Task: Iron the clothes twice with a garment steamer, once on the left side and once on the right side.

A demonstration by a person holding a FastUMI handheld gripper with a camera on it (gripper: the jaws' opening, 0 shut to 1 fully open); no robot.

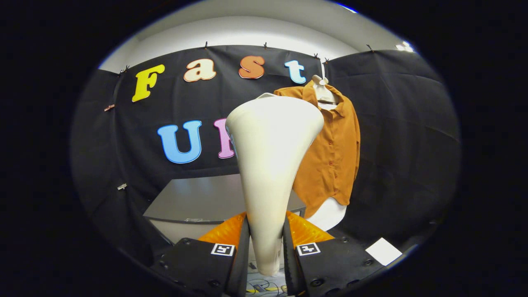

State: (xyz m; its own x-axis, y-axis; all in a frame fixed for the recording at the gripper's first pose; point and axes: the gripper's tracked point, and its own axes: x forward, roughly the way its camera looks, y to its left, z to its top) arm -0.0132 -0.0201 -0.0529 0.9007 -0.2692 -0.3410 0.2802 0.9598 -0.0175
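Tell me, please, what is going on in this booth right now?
A person is working a handheld gripper whose two fingers are shut on a white garment steamer, held upright with its wide head at the top. Beyond the steamer hangs an orange-brown shirt on a white mannequin form, beside a grey table. The steamer head sits in front of the shirt's left part as seen here; whether it touches the fabric cannot be told.
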